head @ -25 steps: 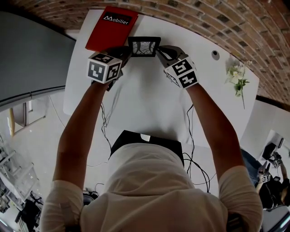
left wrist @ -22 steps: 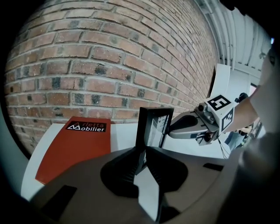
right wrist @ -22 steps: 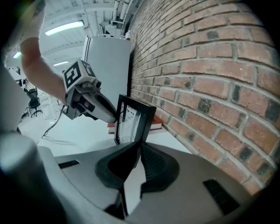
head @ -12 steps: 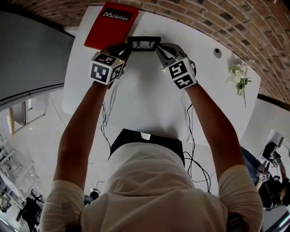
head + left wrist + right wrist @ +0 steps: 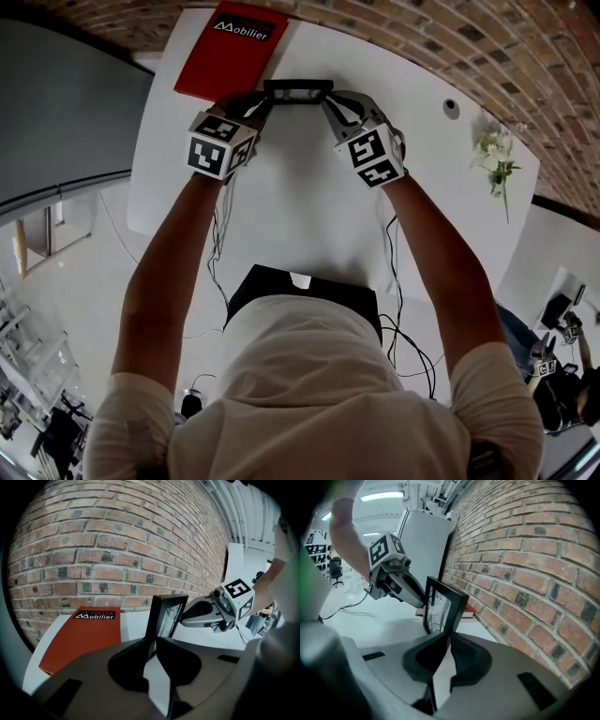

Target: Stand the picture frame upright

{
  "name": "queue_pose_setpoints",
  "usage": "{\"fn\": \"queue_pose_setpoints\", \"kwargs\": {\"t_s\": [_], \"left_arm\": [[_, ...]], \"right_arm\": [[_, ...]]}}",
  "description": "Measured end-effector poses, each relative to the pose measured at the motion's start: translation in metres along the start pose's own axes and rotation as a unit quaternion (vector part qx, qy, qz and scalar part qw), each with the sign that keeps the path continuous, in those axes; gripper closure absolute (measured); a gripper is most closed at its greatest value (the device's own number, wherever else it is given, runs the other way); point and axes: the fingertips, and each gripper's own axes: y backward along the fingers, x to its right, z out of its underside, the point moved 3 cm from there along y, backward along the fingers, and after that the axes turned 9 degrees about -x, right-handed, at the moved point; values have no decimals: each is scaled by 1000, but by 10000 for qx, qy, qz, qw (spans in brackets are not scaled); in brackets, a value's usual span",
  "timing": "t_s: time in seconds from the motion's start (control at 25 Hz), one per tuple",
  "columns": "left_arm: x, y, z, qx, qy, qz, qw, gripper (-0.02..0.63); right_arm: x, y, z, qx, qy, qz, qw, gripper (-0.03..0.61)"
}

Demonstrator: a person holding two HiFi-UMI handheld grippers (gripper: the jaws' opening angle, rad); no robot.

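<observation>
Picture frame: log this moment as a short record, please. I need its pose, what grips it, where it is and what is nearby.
Picture frame: close to upright, seen edge-on from the head view
Left tool: shut on the frame's left side edge
Right tool: shut on the frame's right side edge
Place: far end of the white table, near the brick wall
Bottom edge: hidden behind the tools, so contact with the table cannot be seen
Nearby: red folder lying flat to its left; flowers off to the right
</observation>
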Motion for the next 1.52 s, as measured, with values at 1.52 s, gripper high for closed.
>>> {"fn": "queue_pose_setpoints", "kwargs": {"t_s": [1.52], "left_arm": [[17,52,21,189,65,113,9997,534]], "right_arm": [[-33,55,24,-50,-734,224,9970,545]]}}
